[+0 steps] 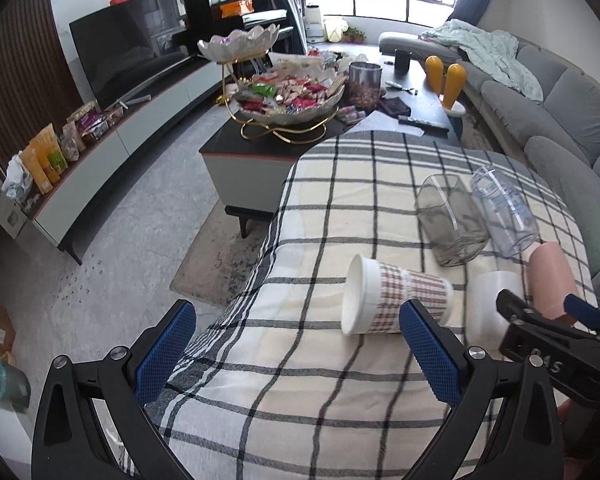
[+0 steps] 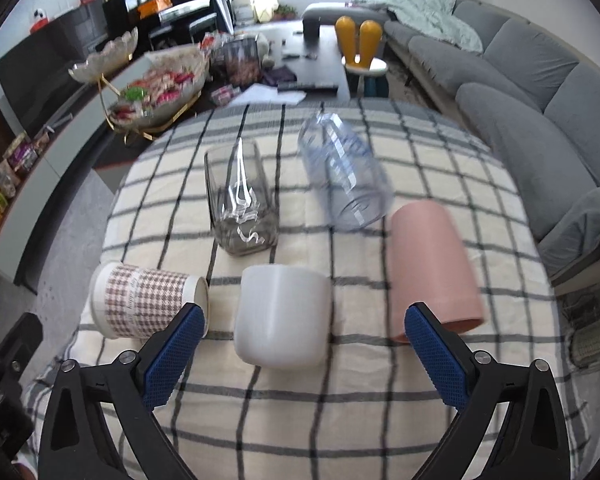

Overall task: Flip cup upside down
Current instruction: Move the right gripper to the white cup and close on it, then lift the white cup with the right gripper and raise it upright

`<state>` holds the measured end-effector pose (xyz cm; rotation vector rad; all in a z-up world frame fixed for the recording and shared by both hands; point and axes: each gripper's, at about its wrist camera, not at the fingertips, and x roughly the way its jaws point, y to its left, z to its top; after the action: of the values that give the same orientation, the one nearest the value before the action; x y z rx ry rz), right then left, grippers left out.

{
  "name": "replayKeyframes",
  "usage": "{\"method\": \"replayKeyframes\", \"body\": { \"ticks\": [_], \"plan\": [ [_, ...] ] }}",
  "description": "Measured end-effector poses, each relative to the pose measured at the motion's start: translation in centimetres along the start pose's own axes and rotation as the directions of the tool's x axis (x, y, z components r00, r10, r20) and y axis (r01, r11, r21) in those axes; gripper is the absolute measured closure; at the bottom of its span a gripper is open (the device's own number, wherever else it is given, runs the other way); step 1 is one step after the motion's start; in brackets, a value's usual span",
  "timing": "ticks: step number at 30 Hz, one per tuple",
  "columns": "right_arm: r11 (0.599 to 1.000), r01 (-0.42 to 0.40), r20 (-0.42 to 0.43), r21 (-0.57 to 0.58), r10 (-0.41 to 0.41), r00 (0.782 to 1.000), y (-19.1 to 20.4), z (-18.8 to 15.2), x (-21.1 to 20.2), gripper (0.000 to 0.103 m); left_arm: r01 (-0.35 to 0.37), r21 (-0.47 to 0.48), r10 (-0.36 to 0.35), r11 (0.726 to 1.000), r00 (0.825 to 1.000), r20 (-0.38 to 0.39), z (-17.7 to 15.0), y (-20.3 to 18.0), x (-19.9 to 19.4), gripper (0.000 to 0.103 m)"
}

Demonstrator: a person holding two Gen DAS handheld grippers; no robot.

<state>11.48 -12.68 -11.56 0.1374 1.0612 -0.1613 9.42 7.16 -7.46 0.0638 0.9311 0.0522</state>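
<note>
Five cups lie on their sides on the checked woven cloth (image 2: pixel 340 380) covering the desk — a houndstooth paper cup (image 2: pixel 140 304), a matte white cup (image 2: pixel 280 320), a pink cup (image 2: pixel 432 268), a smoky glass (image 2: pixel 240 204), a clear plastic tumbler (image 2: pixel 344 172) with unreadable print. The right claw (image 2: pixel 300 356) gapes wide around the white cup, empty; the left claw (image 1: pixel 296 356) is spread wide, empty too.
</note>
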Motion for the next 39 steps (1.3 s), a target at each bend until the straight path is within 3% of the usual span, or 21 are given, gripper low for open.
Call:
{"method": "replayKeyframes", "body": {
  "ticks": [7, 17, 27, 39],
  "plan": [
    [1.000, 0.021, -0.061, 0.005, -0.021, 0.998, 0.3, -0.6, 3.2, 0.007, 0.001, -0.005, -0.001, 1.000, 0.999, -0.039, -0.5, 0.4, 2.5, 0.000],
    [1.000, 0.011, -0.089, -0.007, -0.011, 0.996, 0.5, -0.8, 4.7, 0.032, 0.012, -0.004, -0.012, 1.000, 0.998, -0.068, -1.0, 0.2, 3.5, 0.000],
    [0.999, -0.030, -0.078, -0.012, 0.029, 0.997, 0.3, -1.4, 2.7, 0.033, 0.040, -0.010, -0.040, 0.999, 0.996, -0.074, -1.7, 0.1, 2.2, 0.000],
    [0.993, -0.117, -0.180, 0.005, 0.115, 0.977, -0.5, -8.3, -2.4, 0.033, 0.110, 0.054, -0.104, 0.993, 0.989, -0.104, -6.3, -0.1, -4.0, 0.000]
  ]
}}
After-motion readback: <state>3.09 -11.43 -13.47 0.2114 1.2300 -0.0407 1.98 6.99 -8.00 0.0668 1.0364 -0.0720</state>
